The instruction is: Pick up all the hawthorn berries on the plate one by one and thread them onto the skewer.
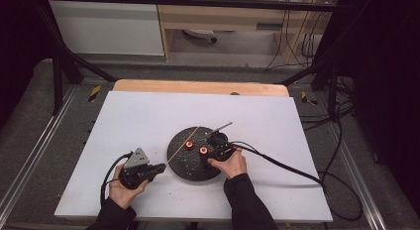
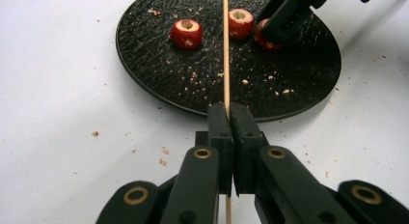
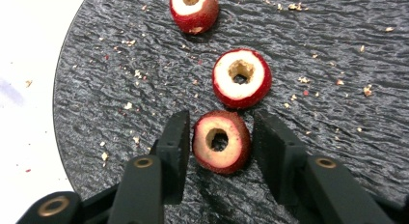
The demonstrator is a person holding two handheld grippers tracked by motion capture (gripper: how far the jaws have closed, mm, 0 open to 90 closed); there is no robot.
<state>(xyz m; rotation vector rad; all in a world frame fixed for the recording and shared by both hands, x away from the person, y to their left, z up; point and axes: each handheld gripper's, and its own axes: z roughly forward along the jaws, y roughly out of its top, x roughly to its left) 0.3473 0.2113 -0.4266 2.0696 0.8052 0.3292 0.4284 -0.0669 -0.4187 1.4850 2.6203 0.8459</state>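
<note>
Resting on the white table (image 1: 148,121), the round black plate (image 1: 182,163) serves as landmark. The left gripper (image 2: 233,119), just off the plate's rim, clamps a thin wooden skewer (image 2: 225,50) whose long axis runs across the plate, free tip pointing beyond the far edge. On the plate, the right gripper (image 3: 219,137) brackets a cored red fruit (image 3: 222,142), jaws narrow, pads apparently not yet pressing. Light, soft, bruisable; best held by its skin sides.

You get even overhead light on the white table (image 1: 148,121), which is bright and nearly washed out; the room edges are dark. Shadows are soft. The high view is soft and grainy; the plate (image 3: 120,64) texture is sharp close up, with mild glare.
</note>
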